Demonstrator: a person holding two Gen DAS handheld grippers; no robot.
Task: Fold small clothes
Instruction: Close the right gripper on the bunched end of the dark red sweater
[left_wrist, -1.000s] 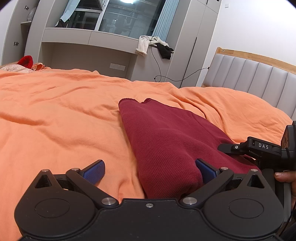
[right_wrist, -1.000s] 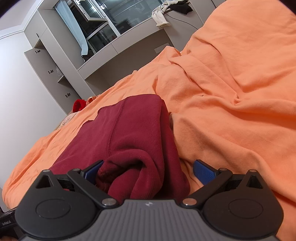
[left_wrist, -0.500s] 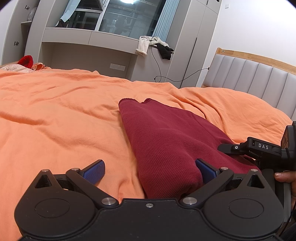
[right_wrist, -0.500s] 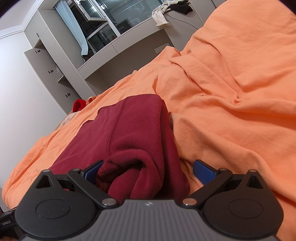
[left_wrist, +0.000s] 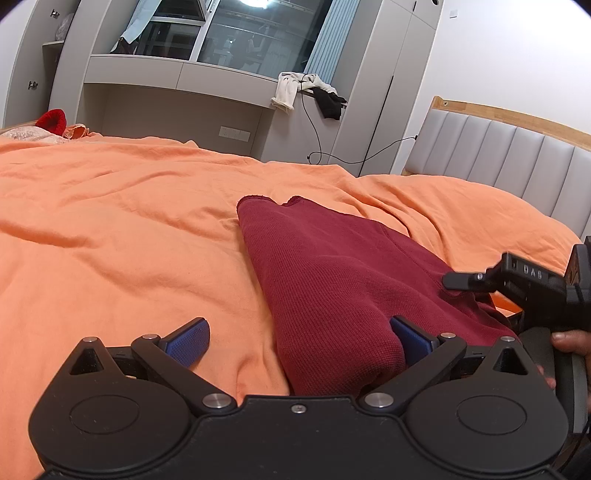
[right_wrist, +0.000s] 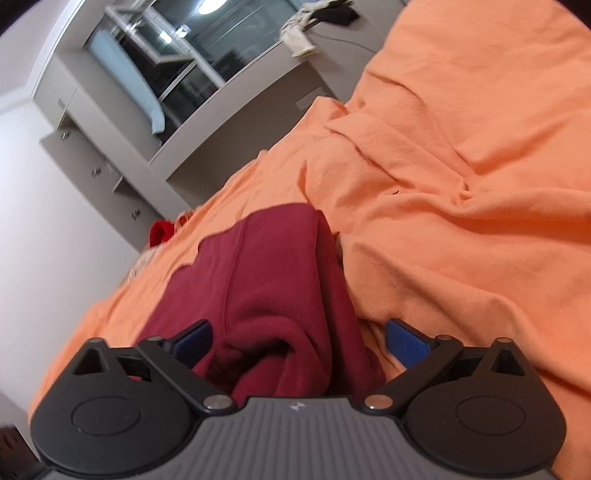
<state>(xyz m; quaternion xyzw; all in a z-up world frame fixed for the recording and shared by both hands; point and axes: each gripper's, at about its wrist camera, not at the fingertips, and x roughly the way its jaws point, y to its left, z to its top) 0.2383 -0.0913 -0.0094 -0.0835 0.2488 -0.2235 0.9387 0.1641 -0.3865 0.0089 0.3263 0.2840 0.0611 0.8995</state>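
I hold a gripper in each hand over the near end of a dark red garment (left_wrist: 332, 288) that lies lengthwise on the orange bedcover (left_wrist: 110, 229), its far end pointing toward the grey cabinets. My left gripper (left_wrist: 299, 336) has its jaws spread wide: the right pad rests against the garment's near right edge, the left pad (left_wrist: 188, 338) sits on bare cover, so nothing is pinched there. I judge it is placed astride the near left corner so that closing would catch that corner. My right gripper (right_wrist: 299, 338) straddles the bunched, rumpled near edge of the garment, where the cloth has piled into loose folds. Its jaws are closing with that bunch between them, but the right pad (right_wrist: 404, 341) is apart from the cloth, so there is no grip yet. Seen from the left view, the right gripper comes in from the right side, low over the cloth. I judge both are set at the near end so the garment can be lifted and laid over toward the far end in a fold. The bunched cloth may slip or gather unevenly.
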